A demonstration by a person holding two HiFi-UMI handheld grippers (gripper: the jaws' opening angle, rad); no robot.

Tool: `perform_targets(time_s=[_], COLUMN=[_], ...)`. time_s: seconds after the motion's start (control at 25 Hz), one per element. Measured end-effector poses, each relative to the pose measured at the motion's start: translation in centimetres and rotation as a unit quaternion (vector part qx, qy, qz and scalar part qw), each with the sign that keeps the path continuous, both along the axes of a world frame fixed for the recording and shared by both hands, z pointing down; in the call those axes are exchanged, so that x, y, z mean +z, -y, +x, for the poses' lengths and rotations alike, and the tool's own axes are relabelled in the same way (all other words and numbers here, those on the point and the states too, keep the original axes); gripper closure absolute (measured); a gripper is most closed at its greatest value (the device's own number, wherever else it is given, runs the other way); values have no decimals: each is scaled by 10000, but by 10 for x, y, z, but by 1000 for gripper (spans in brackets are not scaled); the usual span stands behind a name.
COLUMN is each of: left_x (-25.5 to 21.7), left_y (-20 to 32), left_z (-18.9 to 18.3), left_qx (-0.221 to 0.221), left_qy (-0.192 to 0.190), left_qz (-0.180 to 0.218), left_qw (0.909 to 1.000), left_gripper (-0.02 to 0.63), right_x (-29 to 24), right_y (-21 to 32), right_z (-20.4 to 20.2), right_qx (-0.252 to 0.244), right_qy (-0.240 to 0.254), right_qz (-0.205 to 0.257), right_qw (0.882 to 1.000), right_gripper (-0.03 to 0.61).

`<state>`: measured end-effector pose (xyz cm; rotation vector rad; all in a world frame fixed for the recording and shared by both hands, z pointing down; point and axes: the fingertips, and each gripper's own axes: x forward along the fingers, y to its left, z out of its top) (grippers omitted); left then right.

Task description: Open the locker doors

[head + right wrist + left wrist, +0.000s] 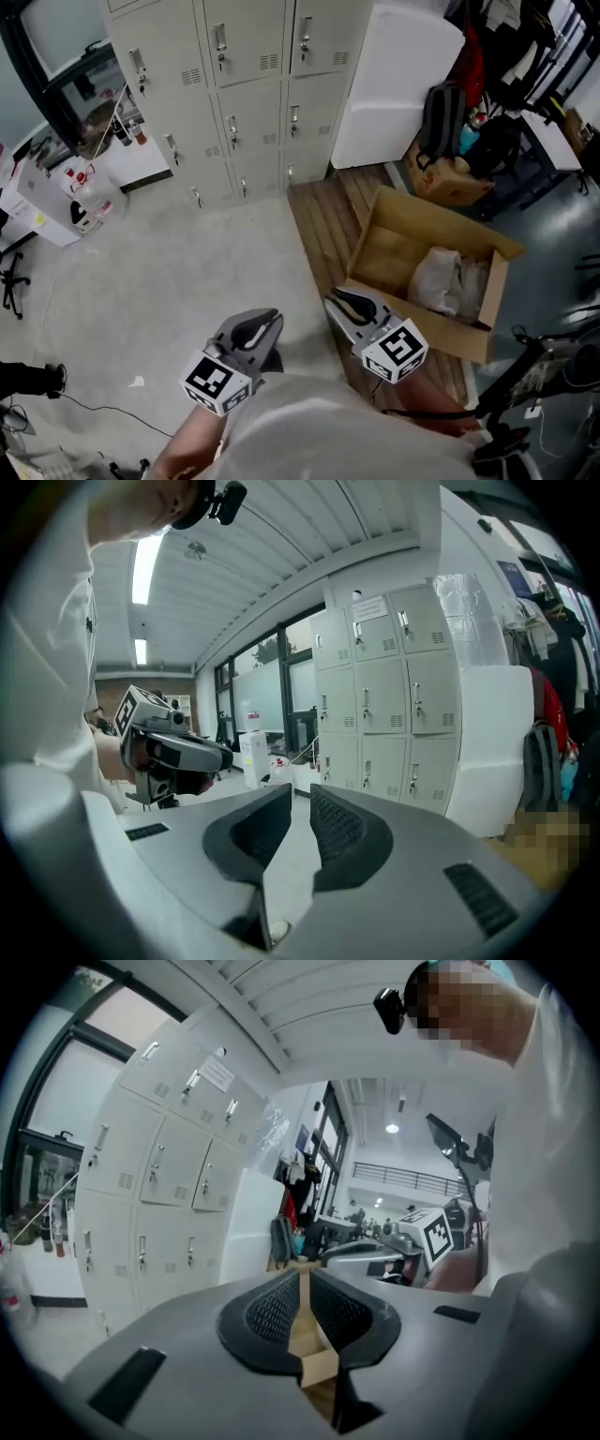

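The grey lockers (246,112) stand at the far side of the floor, every door closed, each with a small handle. They also show in the left gripper view (159,1176) and the right gripper view (389,714). Both grippers hang close to my body, well short of the lockers. My left gripper (270,319) (302,1274) has its pads together with nothing between them. My right gripper (337,300) (300,791) is likewise shut and empty, beside a cardboard box (422,272).
The open cardboard box holds a white bag (441,281) at my right on a wooden strip (323,216). A white panel (394,84) leans right of the lockers, with a backpack (441,112) beyond. Bottles and clutter (84,187) lie left; cables (94,405) run along the floor near my left side.
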<state>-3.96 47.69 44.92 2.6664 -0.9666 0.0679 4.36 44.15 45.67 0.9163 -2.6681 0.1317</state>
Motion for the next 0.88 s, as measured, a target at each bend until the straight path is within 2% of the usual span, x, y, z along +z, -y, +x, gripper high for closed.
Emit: perform_targets(time_s=[0.12,0.24,0.36,0.44,0.68,0.88], left_x=[-13,-14,-12,-10,-3,-2], left_y=[50,92,124,142,199,265], left_z=[-25,-54,-80,-92,-110,-117], left_qx=[201,303,291,300,256,32], left_qy=[61,172,258,210,126,230], left_qz=[167,235,288,197,92,118], left_qw=[9996,9991,9988,9991,9996,9997], left_gripper=[554,554,600,603,604,604], right_x=[-13,-20,-27,-30,-18,-16], right_y=[55,106,144,165,236,334], right_z=[-29,-57,-82,-94,-99,-89], right_qx=[151,340,436,419,462,528], right_qy=[-120,-48,-9,-68,-259,-138], right_qz=[179,245,337,328,239,269], right_qw=[9997,9991,9985,9986,9983,9981], right_gripper=[552,552,552,552,552,552])
